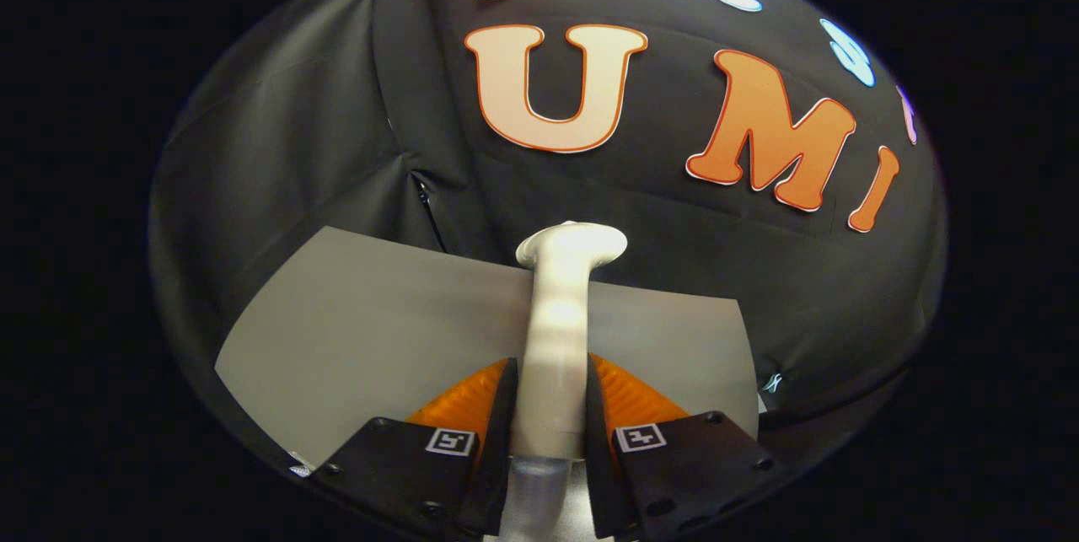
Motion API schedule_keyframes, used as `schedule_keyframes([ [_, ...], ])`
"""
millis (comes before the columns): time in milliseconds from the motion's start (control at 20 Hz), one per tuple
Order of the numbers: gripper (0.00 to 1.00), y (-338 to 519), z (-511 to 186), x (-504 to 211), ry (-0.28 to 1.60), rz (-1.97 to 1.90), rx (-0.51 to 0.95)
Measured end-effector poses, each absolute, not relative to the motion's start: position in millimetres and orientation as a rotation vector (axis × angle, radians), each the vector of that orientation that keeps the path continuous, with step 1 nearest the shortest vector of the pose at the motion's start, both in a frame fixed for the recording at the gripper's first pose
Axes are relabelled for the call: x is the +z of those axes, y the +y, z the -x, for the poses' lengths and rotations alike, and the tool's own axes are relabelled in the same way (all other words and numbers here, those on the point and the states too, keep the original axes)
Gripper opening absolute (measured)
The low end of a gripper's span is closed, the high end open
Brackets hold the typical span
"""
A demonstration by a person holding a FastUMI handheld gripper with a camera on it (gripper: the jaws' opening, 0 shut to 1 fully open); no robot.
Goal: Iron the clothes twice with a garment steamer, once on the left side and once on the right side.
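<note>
We have the claw (552,407) clamped on the garment steamer (556,323) handle, its head at twelve o'clock over the grey bench (362,314); rigid, smooth plastic, probably top-heavy.

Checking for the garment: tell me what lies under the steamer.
Jaws of the gripper clamp the steamer. Under it lies a flat grey sheet; the strip it covers is hidden.

The hand-held two-finger gripper (550,365) has flat, wedge-shaped finger plates (396,466) fastened with small round screws (715,417). Each plate carries a square black-and-white marker tag (449,441). Ribbed pads (628,399) back the fingers (497,424), which press both sides of the white plastic steamer handle (556,306)
</note>
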State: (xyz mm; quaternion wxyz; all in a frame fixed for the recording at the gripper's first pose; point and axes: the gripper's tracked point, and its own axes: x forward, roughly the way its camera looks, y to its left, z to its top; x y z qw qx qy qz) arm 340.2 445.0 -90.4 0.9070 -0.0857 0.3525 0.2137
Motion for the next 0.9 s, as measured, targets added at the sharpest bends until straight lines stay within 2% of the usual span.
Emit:
schedule_keyframes([
  [550, 0.46, 430.7, -296.9, -32.6, 0.484, 0.144, 0.499],
  [900, 0.46, 391.9, -223.1, 38.2, 0.267, 0.095, 0.581],
])
